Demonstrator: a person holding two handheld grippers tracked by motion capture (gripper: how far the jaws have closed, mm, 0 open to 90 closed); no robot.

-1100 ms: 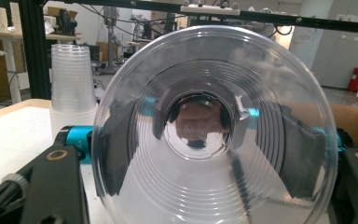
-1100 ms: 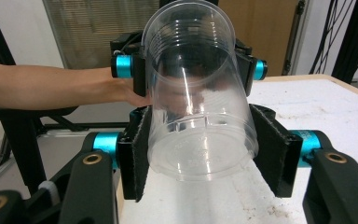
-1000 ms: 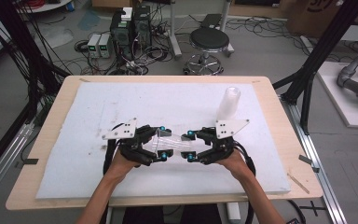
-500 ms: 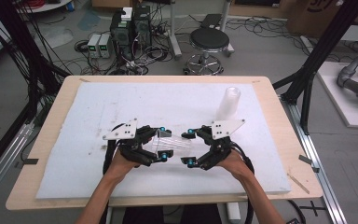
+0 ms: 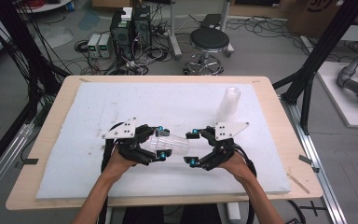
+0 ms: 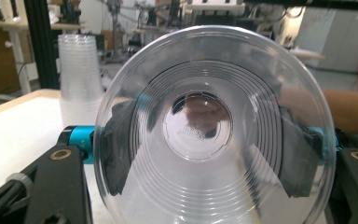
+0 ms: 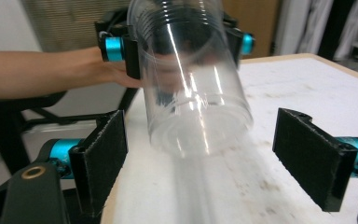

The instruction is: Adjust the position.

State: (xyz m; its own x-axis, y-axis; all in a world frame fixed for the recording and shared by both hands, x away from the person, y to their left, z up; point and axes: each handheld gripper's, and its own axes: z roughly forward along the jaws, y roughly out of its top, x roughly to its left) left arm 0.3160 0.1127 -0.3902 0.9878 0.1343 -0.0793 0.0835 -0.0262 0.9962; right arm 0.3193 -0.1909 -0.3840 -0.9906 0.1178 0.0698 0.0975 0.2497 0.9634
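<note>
The left tongs (image 5: 161,141) squeeze a clear cup (image 5: 171,144) near the middle of the frame, lying sideways so its bottom points at the right tongs (image 5: 193,147). Those are wide open, maybe ready to take it.

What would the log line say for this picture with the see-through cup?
left gripper: shut on clear cup | right gripper: open, apart from cup | cup on its side above white mat | cup stack: upright on mat

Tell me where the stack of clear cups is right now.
In the high view the stack of clear cups stands upright on the white mat's far right part, just beyond the right gripper.
</note>
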